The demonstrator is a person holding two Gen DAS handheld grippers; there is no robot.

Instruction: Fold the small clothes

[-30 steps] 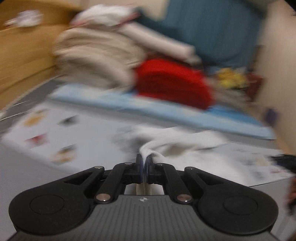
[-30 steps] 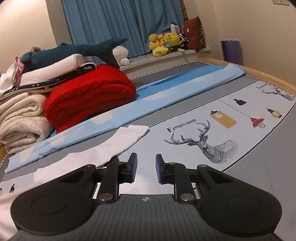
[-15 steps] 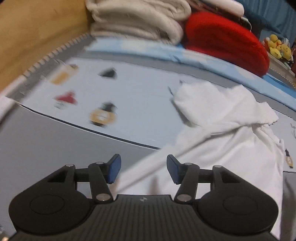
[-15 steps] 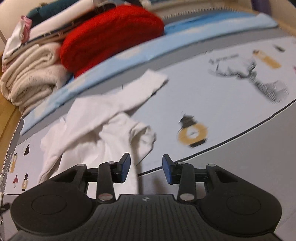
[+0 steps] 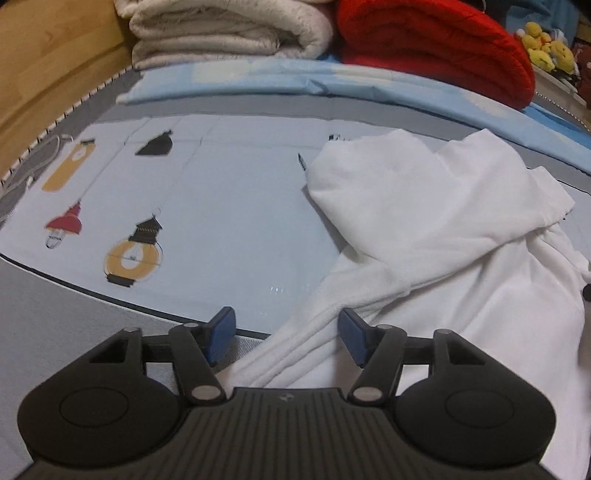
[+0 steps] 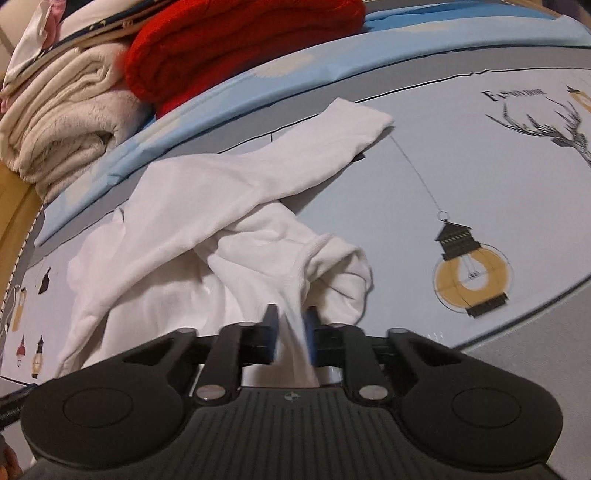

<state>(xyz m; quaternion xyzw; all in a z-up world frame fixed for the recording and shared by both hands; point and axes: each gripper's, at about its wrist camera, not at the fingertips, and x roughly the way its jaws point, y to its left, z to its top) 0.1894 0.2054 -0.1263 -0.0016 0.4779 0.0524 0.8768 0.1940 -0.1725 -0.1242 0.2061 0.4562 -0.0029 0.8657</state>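
A crumpled white long-sleeved garment lies on the pale sheet printed with lanterns. My left gripper hovers low over its near left edge. Its jaws are opening, and a bunched strip of white cloth runs between them with neither pad pressing on it. In the right wrist view the same garment shows one sleeve stretched toward the far right. My right gripper has closed on a fold of it beside a rolled cuff, with cloth filling the narrow gap between the blurred jaws.
A folded red blanket and cream blankets are stacked at the back on a light blue sheet. A wooden bed frame runs along the left. Yellow plush toys sit far right.
Both grippers dropped toward the bed. The left let go of the white cloth it pinched and spread its jaws. The right went from open to closed on a fold of the garment.
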